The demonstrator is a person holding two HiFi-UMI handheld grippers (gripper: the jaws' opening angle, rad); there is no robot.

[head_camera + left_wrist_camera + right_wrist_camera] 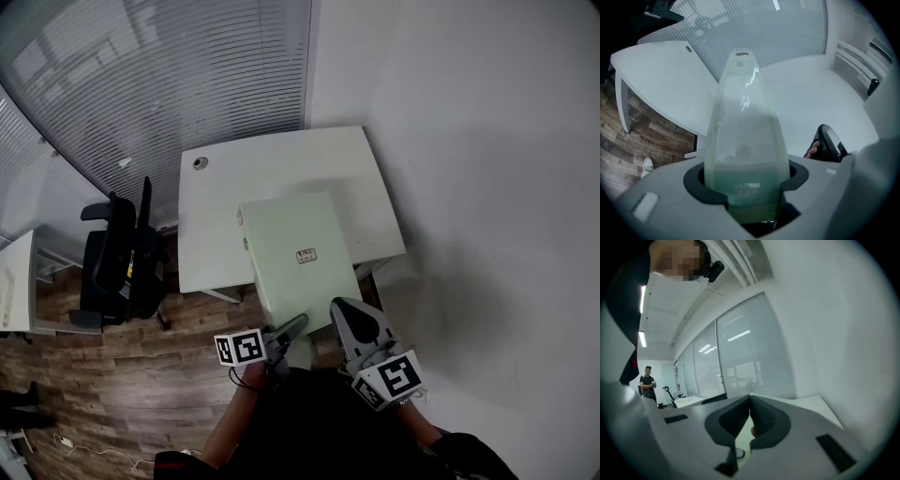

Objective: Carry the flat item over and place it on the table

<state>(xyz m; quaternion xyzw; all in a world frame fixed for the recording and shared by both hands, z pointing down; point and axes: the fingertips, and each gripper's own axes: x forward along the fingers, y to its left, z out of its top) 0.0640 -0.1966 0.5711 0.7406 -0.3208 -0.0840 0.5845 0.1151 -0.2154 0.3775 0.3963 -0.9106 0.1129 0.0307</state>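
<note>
Together left claw (746,183) and right claw (750,403) pinch the flat item (298,246)

The table (281,159) lies bare; a wall (487,141) flanks its right, black chair (117,262) left.

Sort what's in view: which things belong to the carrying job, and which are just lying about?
Job: pale green flat plastic case, gripped by left tool and right tool; white table, its destination.
Lying about: black office chair; slatted window blinds; wood-pattern floor.
</note>
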